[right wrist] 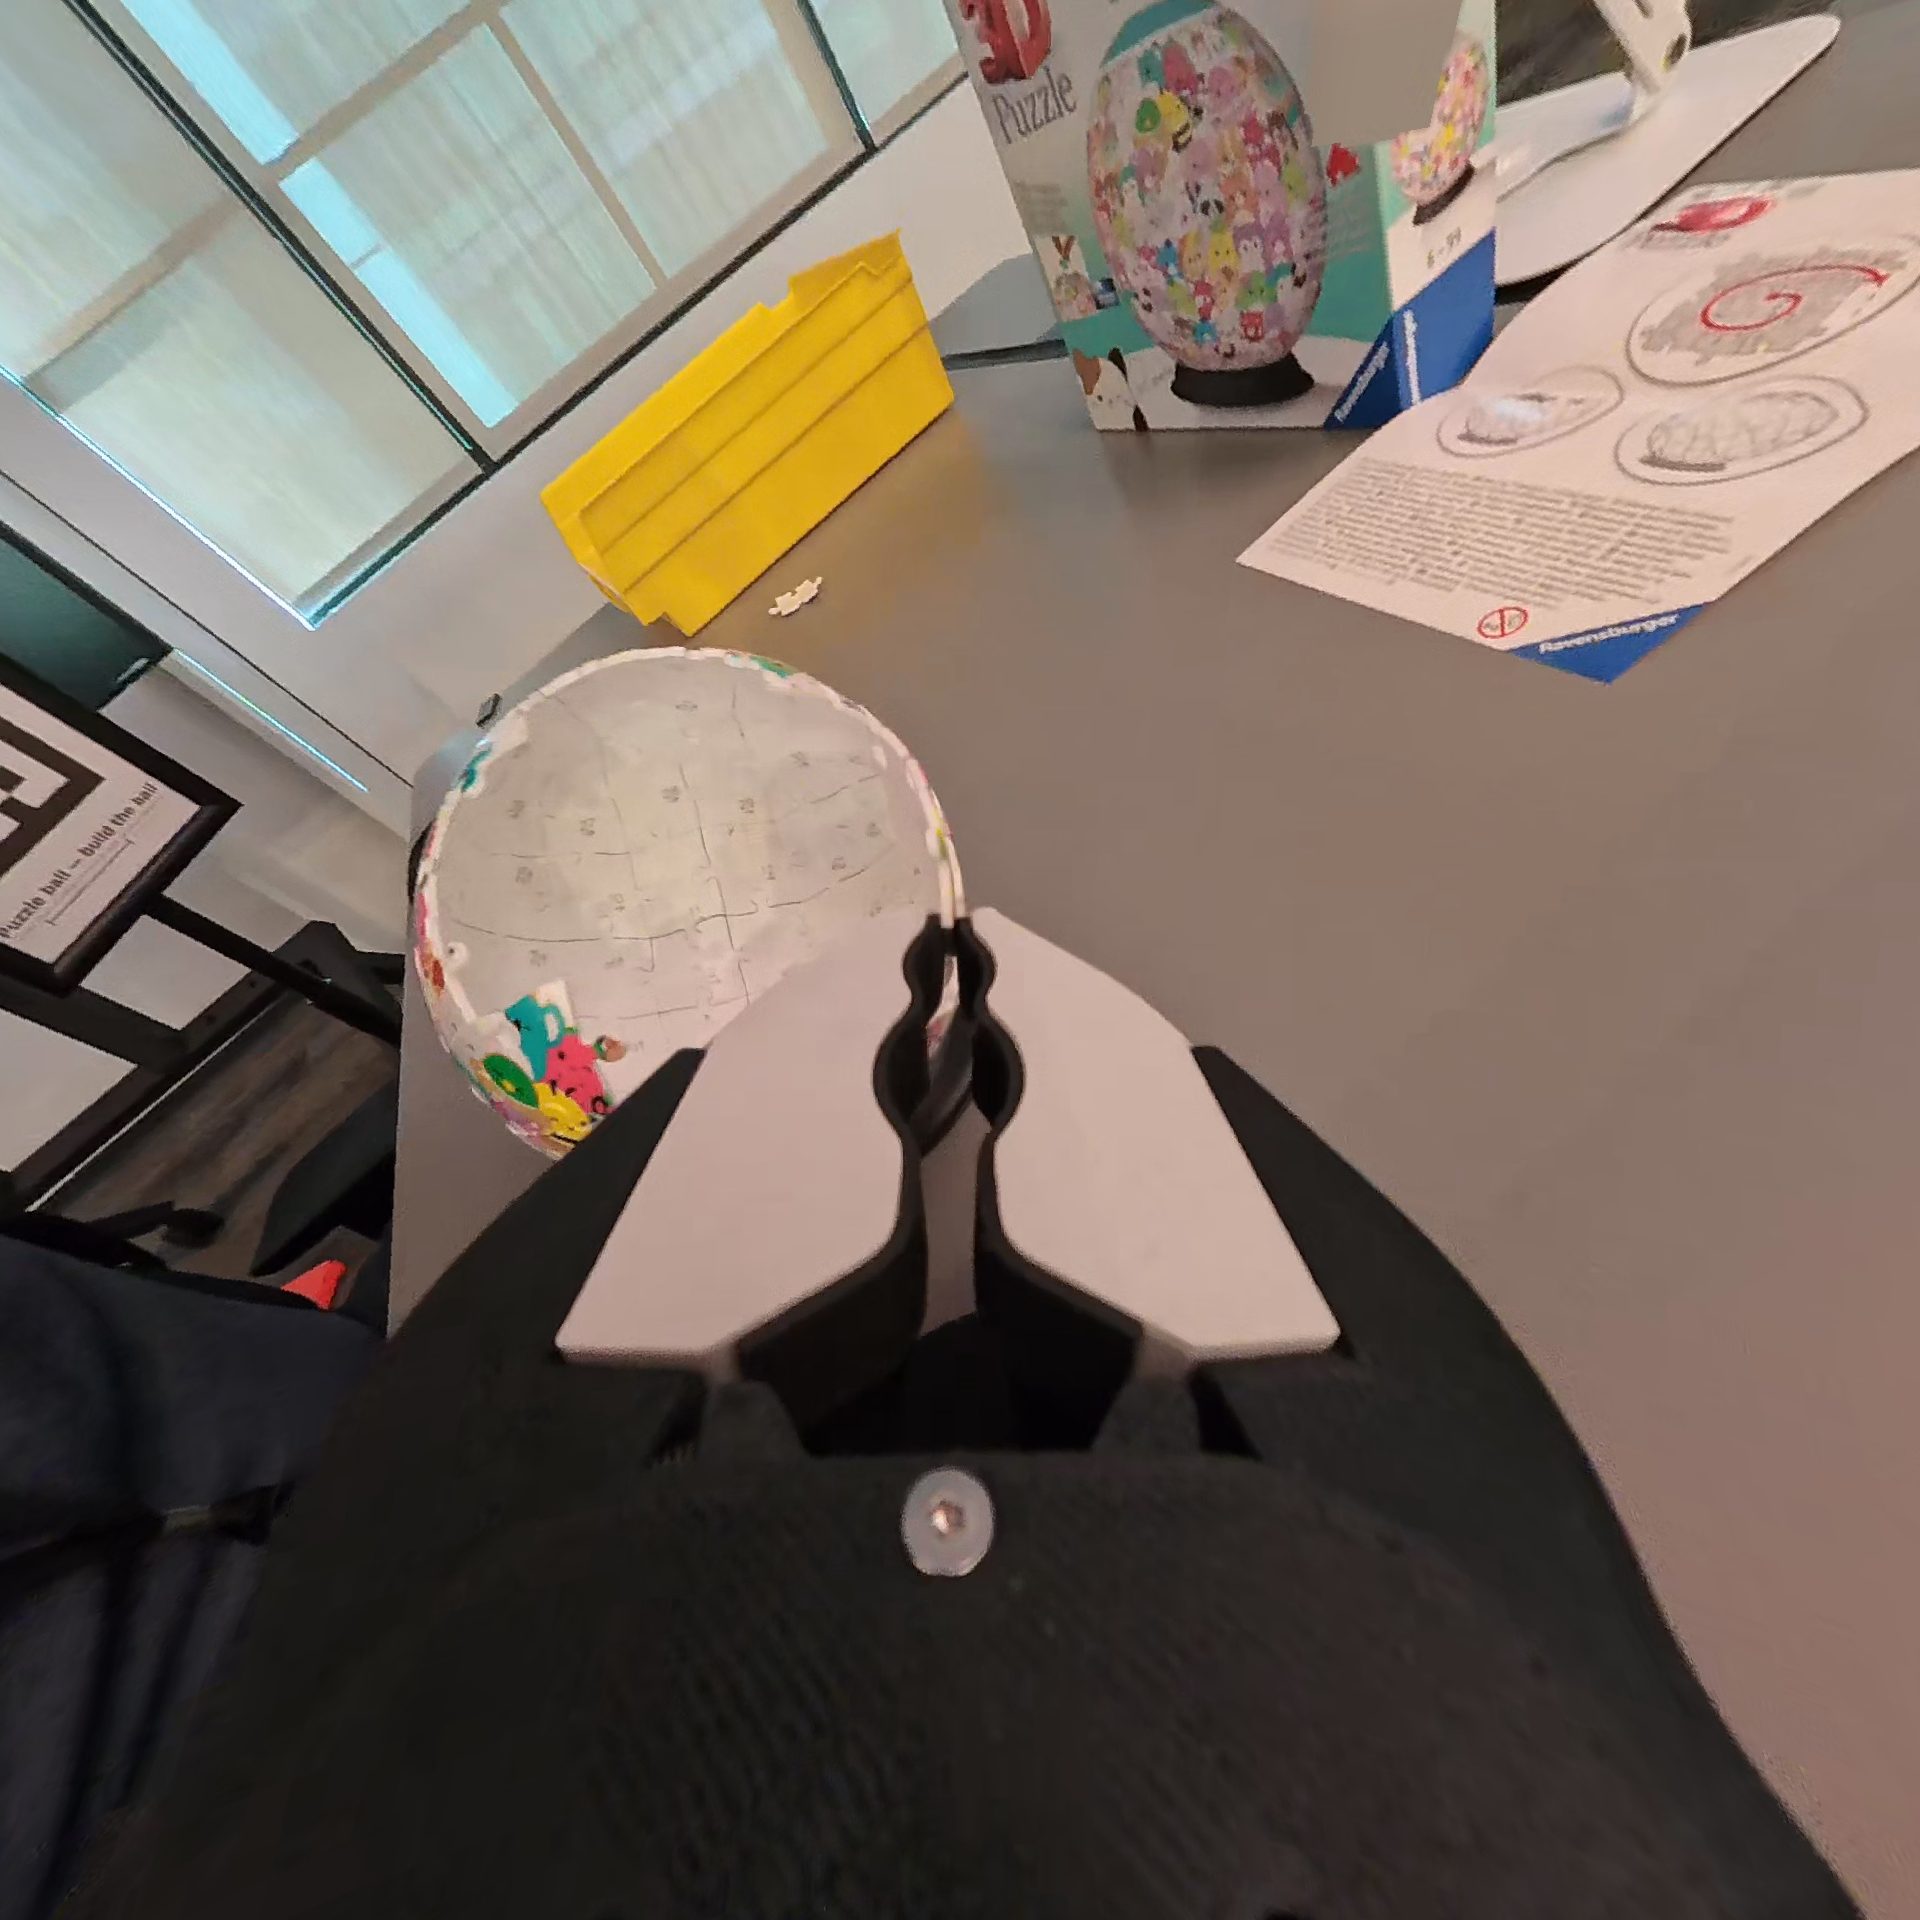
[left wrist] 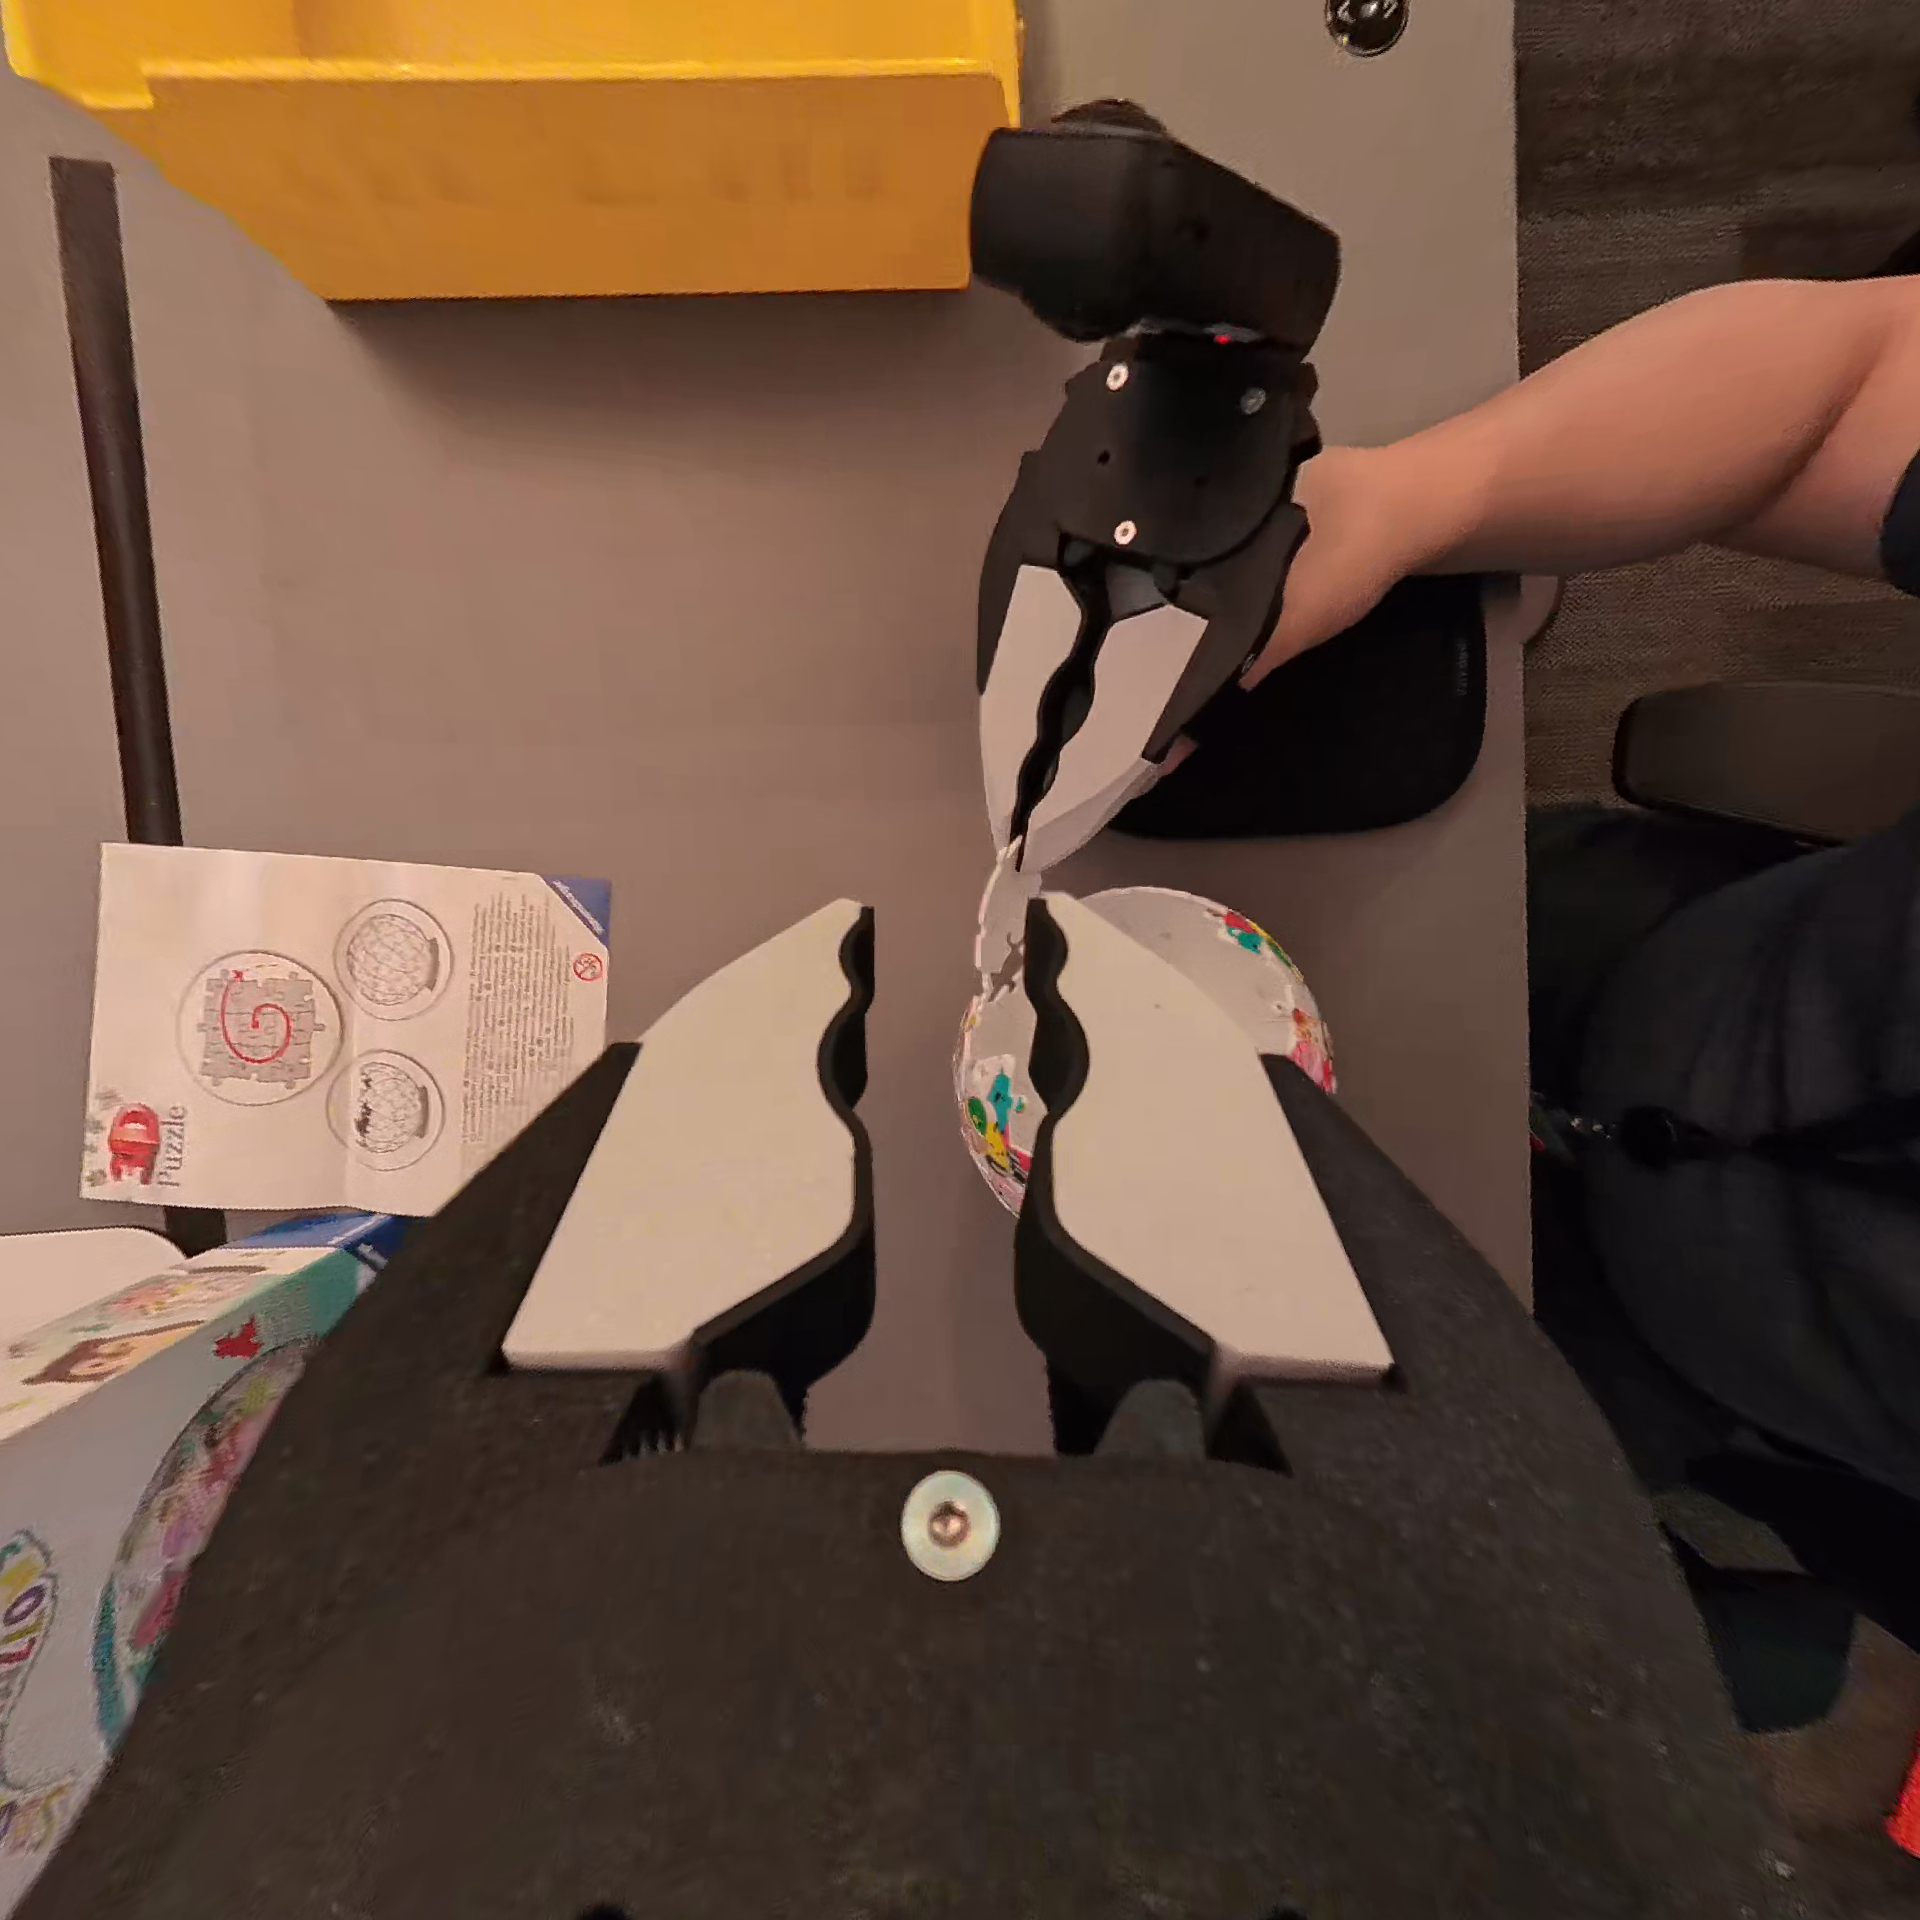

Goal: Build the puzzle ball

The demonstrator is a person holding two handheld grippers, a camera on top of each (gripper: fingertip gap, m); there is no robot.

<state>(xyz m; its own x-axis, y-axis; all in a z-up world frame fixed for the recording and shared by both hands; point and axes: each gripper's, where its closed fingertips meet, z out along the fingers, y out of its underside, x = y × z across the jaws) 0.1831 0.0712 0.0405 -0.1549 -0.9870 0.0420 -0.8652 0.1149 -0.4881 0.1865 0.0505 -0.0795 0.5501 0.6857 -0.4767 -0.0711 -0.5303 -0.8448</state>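
Left gripper [left wrist: 948, 971]: jaws stood parted, holding nothing.
Right gripper [right wrist: 954, 928]: tips pinched together.
Person's forearm [left wrist: 1621, 447]: reached in bare.

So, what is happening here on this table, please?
A person is building a puzzle ball with two hand-held grippers. The right gripper is shut on a white puzzle piece and holds it at the open rim of the half-built ball, which sits on the grey table. The left gripper is open beside the ball, gripping nothing. One loose piece lies by the yellow bin; the box and instruction sheet sit nearby.
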